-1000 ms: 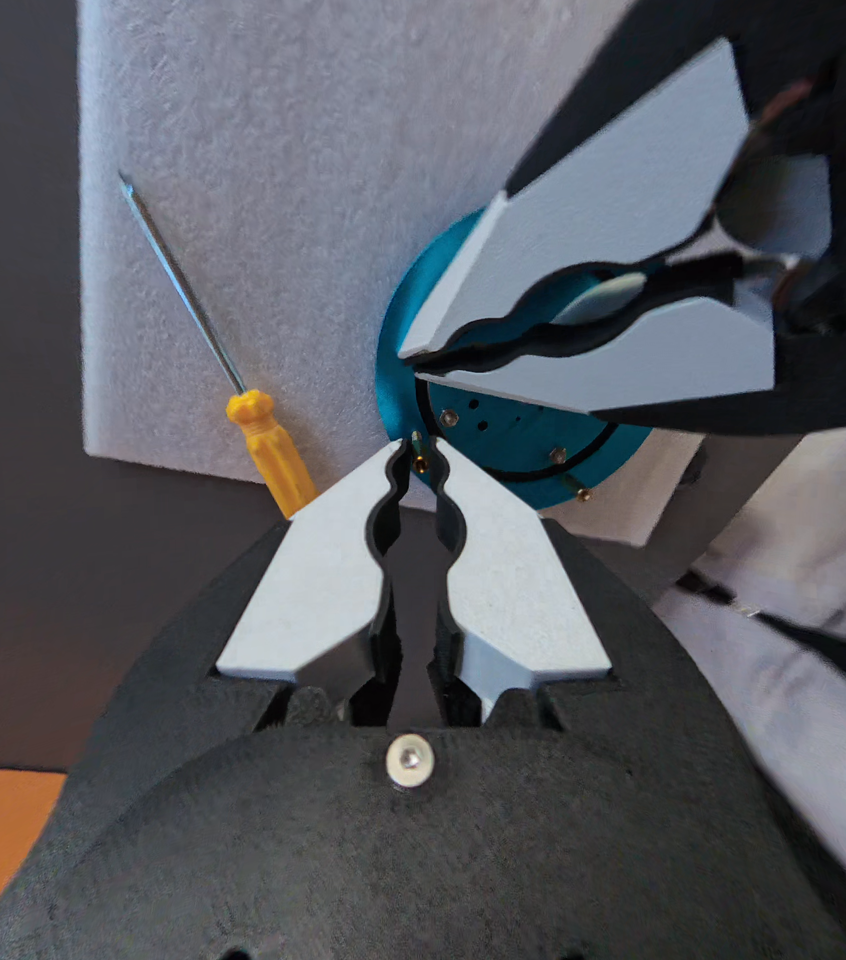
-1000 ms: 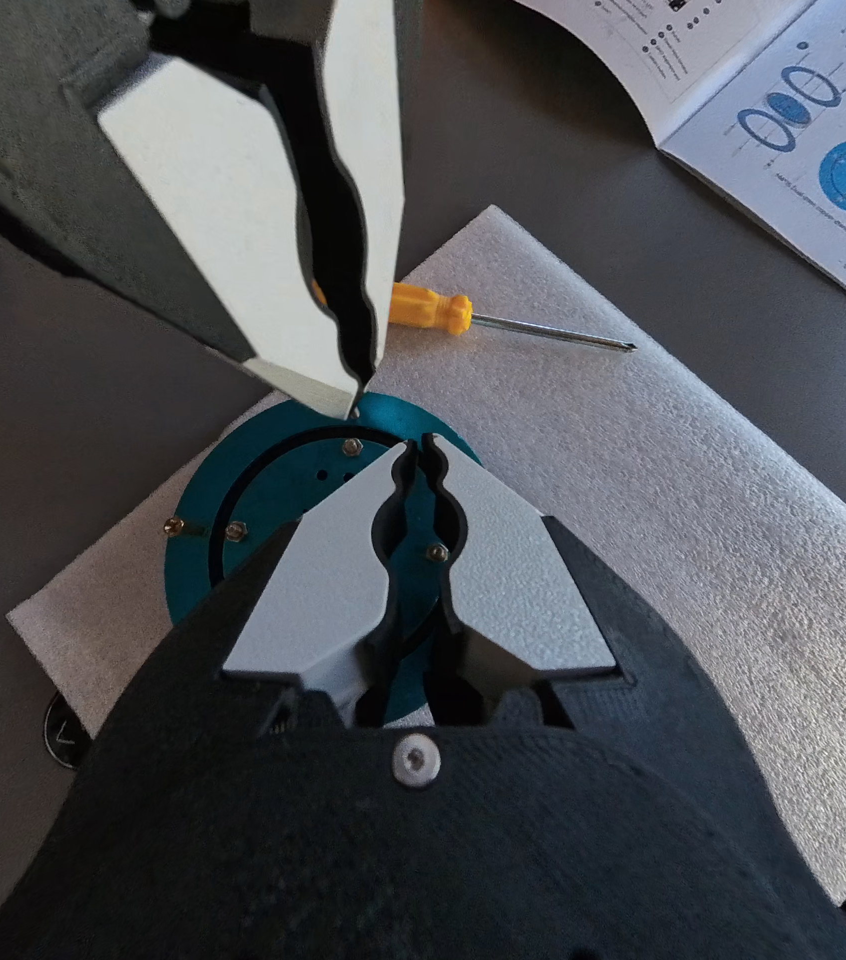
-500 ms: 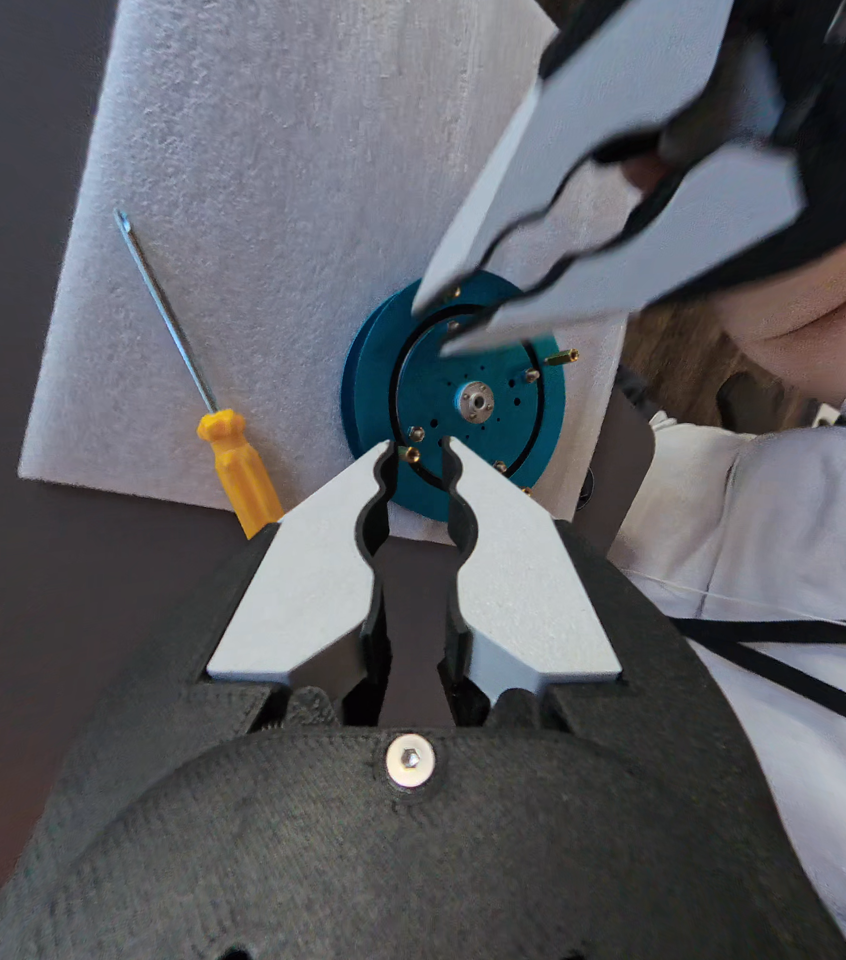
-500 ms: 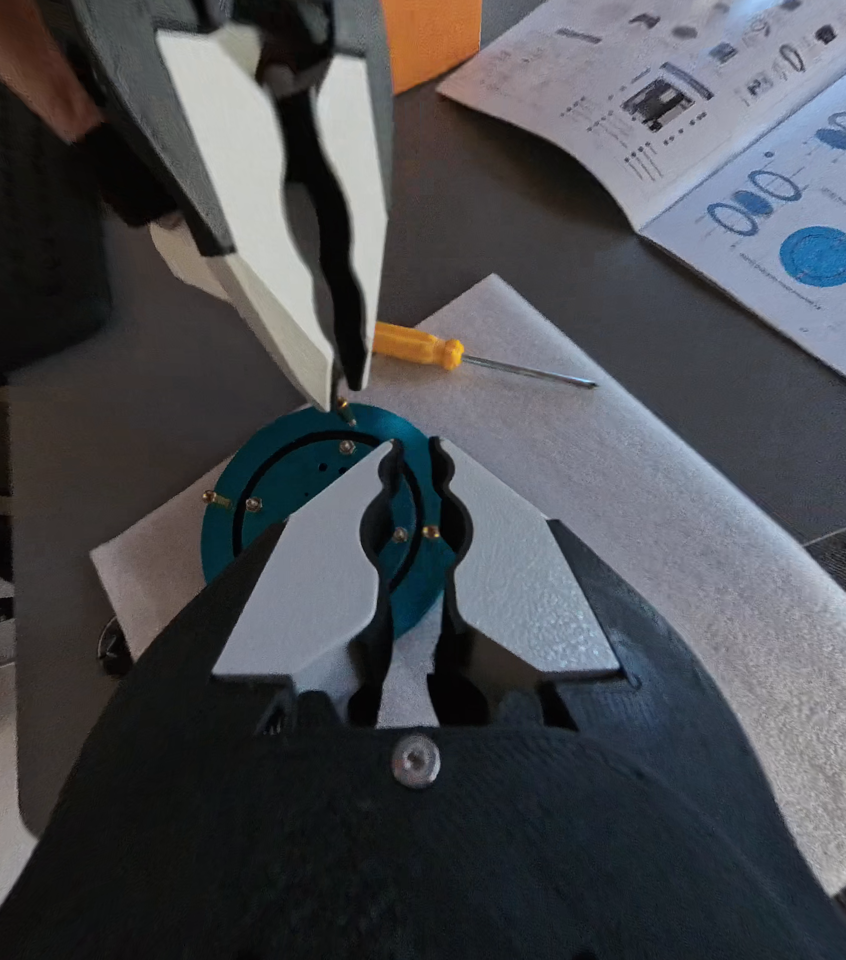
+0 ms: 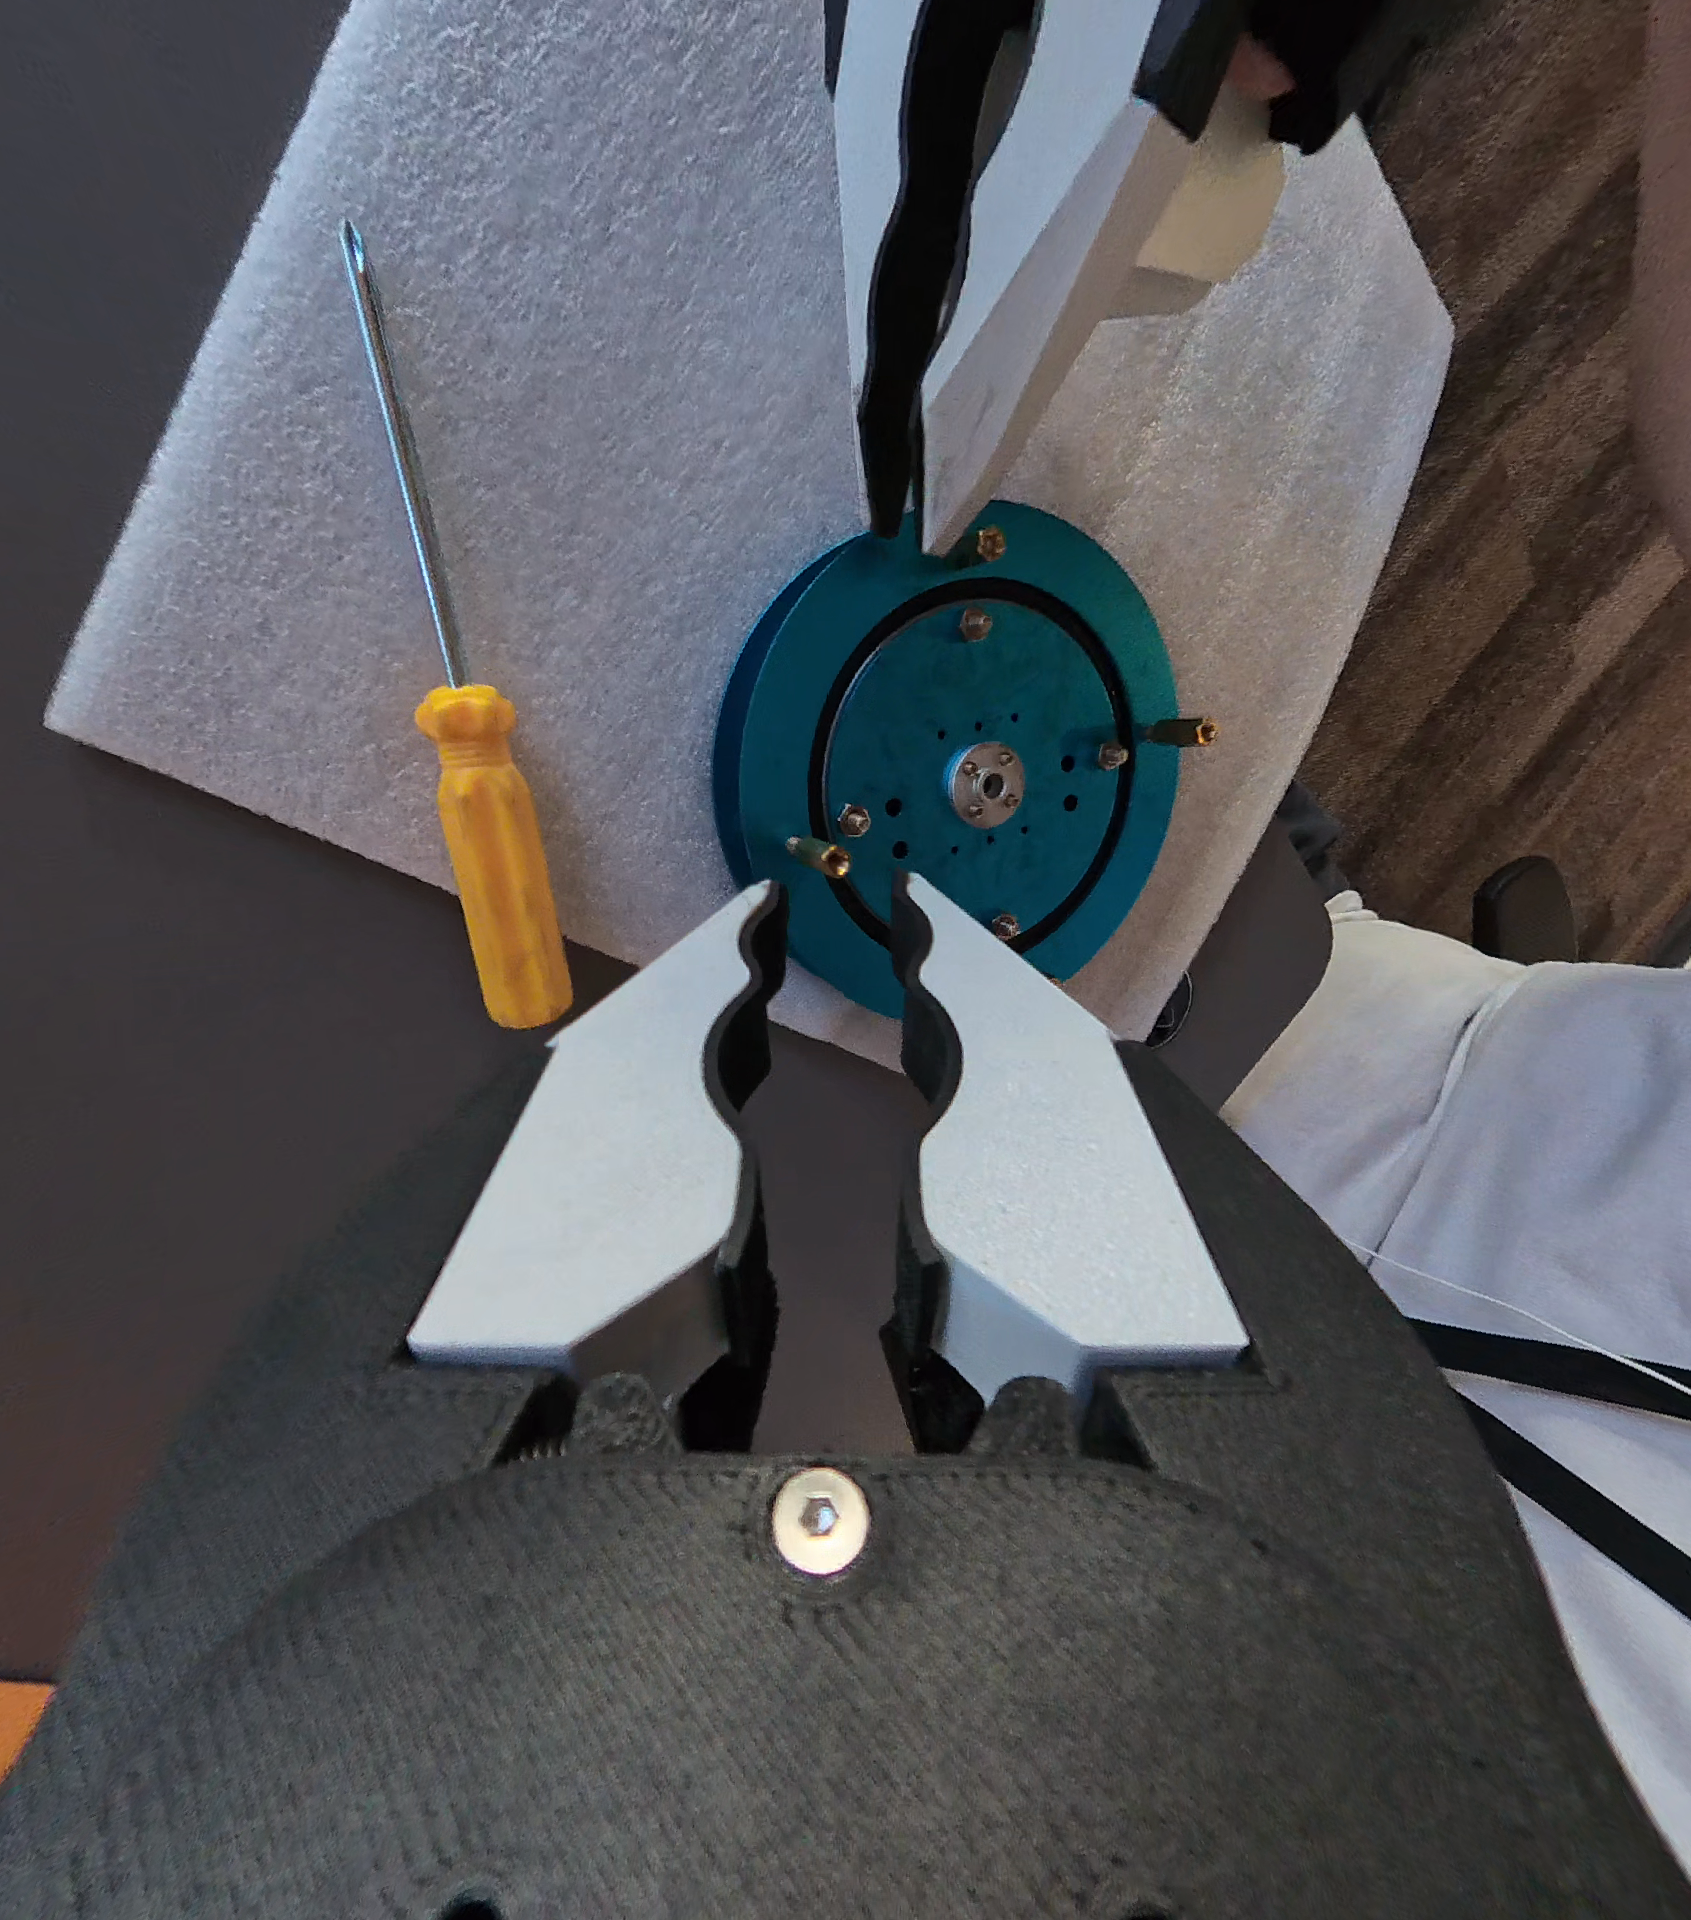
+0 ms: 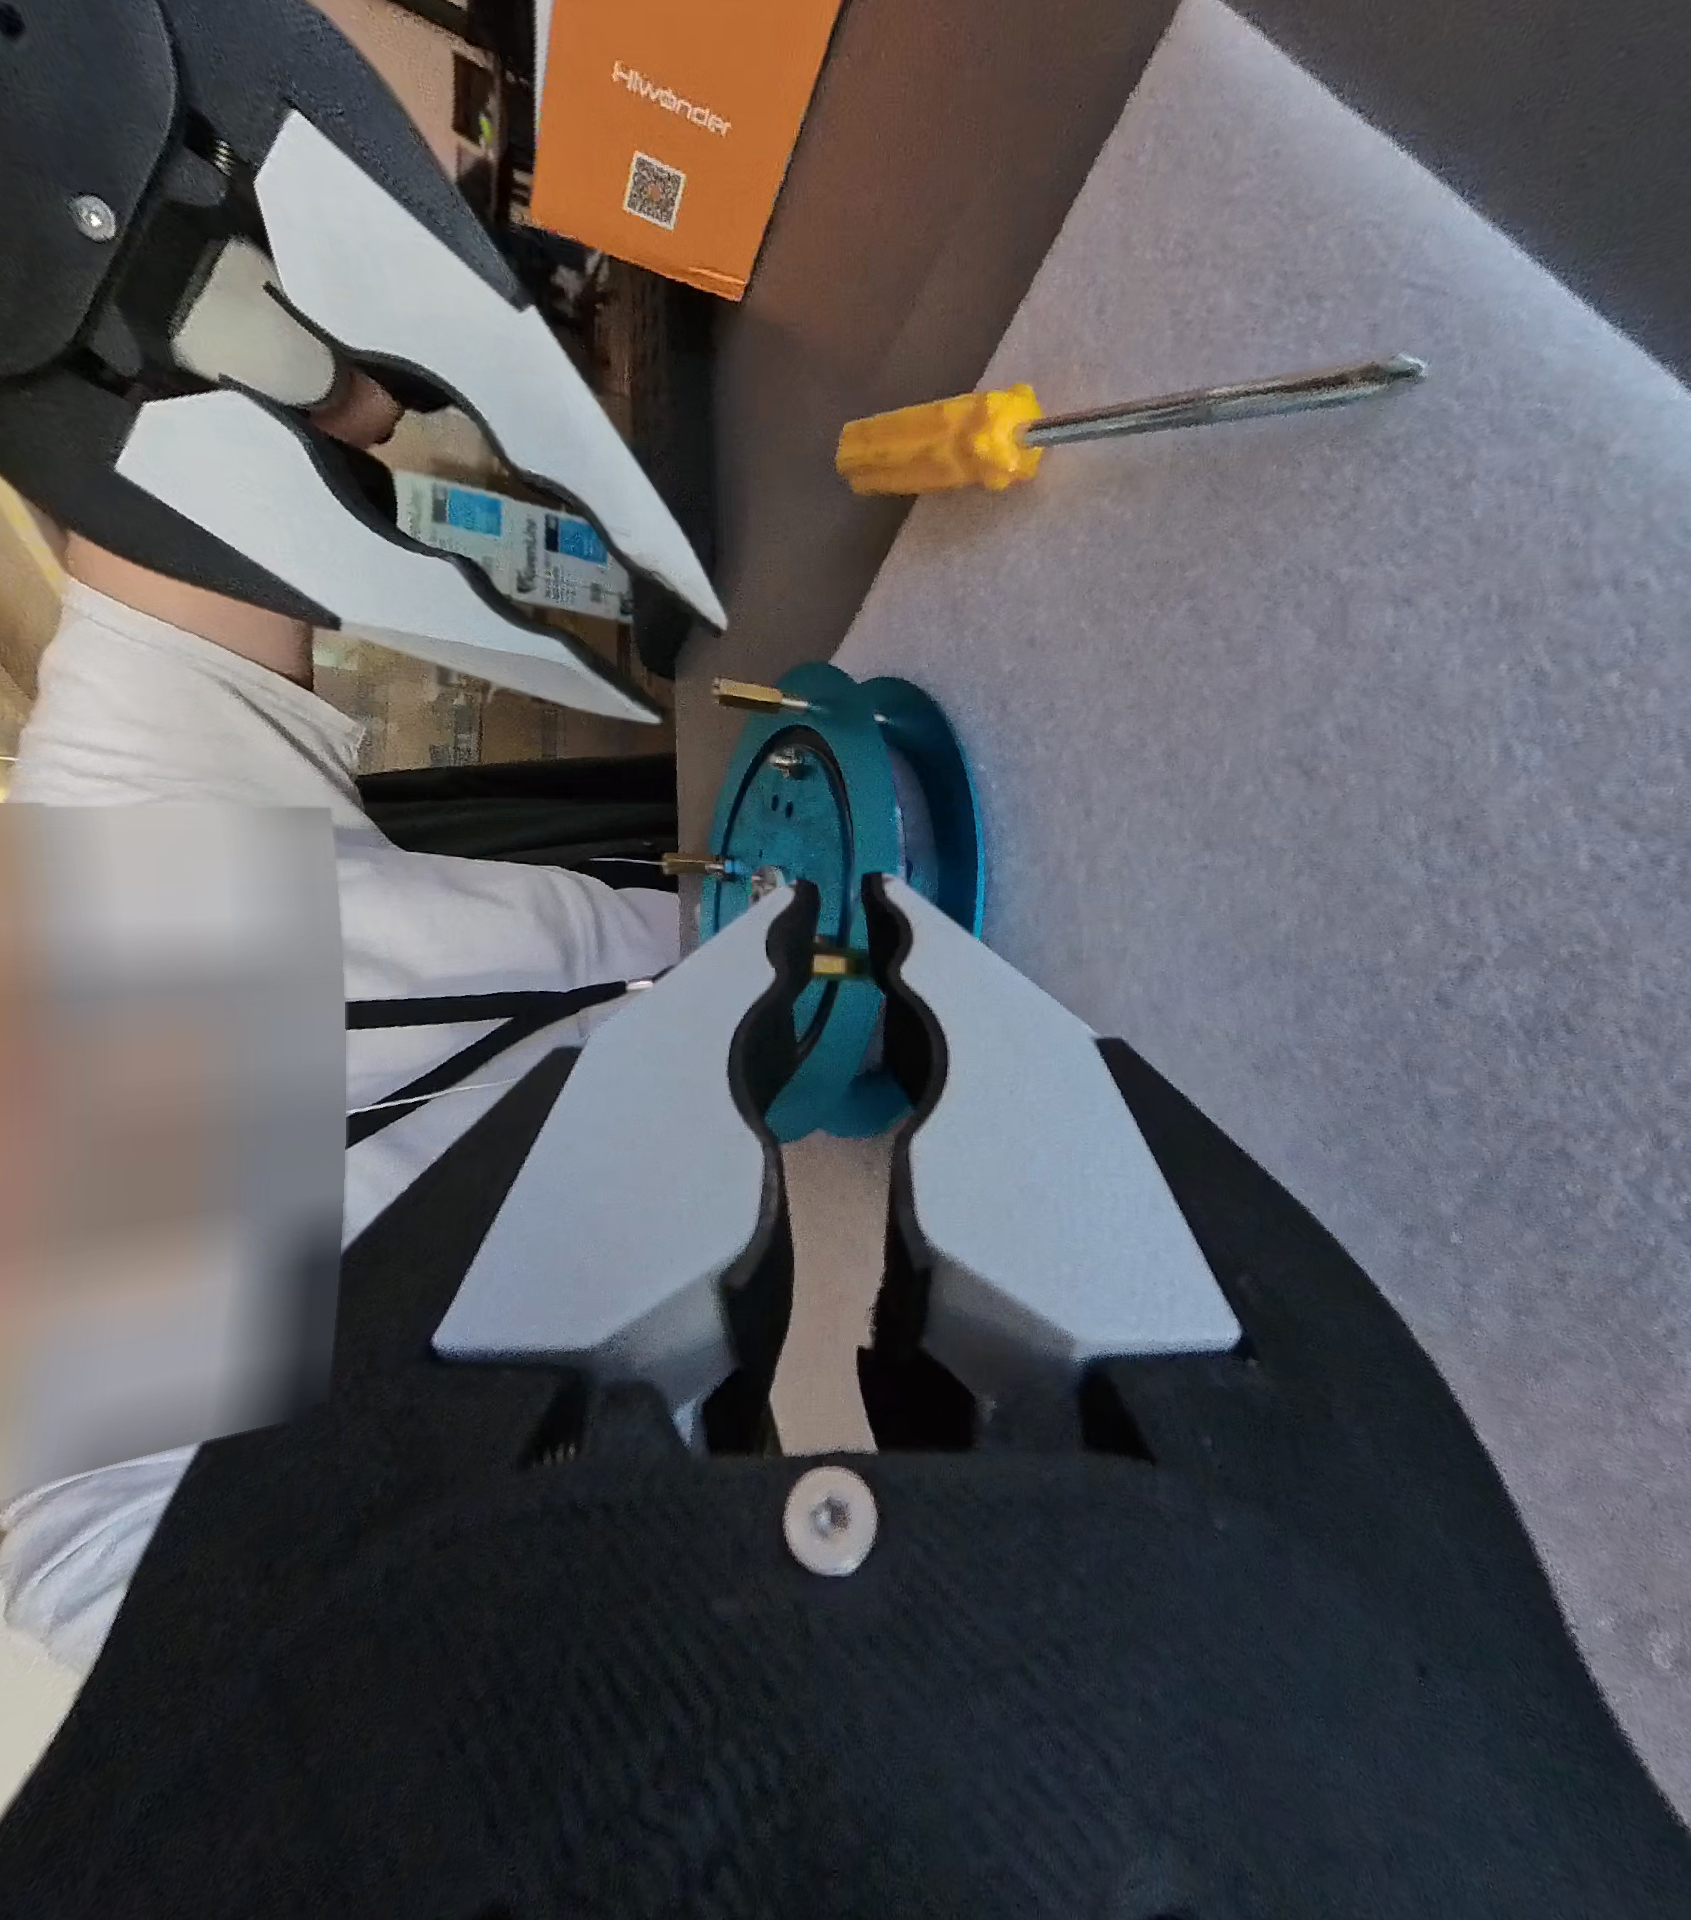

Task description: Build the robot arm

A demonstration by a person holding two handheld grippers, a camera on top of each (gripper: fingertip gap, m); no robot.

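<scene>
A blue metal disc [image 5: 924,707] with several brass standoffs lies on a white foam sheet [image 5: 612,364]. My left gripper [image 5: 836,891] is open and empty, its tips just short of the disc's near rim, beside one standoff [image 5: 820,856]. My right gripper [image 5: 908,535] comes down from the top and touches the far rim next to another standoff [image 5: 986,541]. In the right wrist view the right gripper [image 6: 836,888] lies low along the disc [image 6: 789,810], its jaws a narrow gap apart. A standoff [image 6: 836,964] shows in that gap; I cannot tell if it is pinched.
A yellow-handled screwdriver [image 5: 493,862] lies on the foam's left side, and shows in the right wrist view [image 6: 934,452]. The dark table edge and a person's white sleeve [image 5: 1547,1195] are at the right. An orange box [image 6: 675,125] stands beyond. The left gripper [image 6: 690,670] hovers near the disc. The grippers' ends are close to 7 cm from one another.
My left gripper let go of the standoff at the near rim, opened and pulled back. My right gripper swung off the disc's top to its far rim and rolled onto its side.
</scene>
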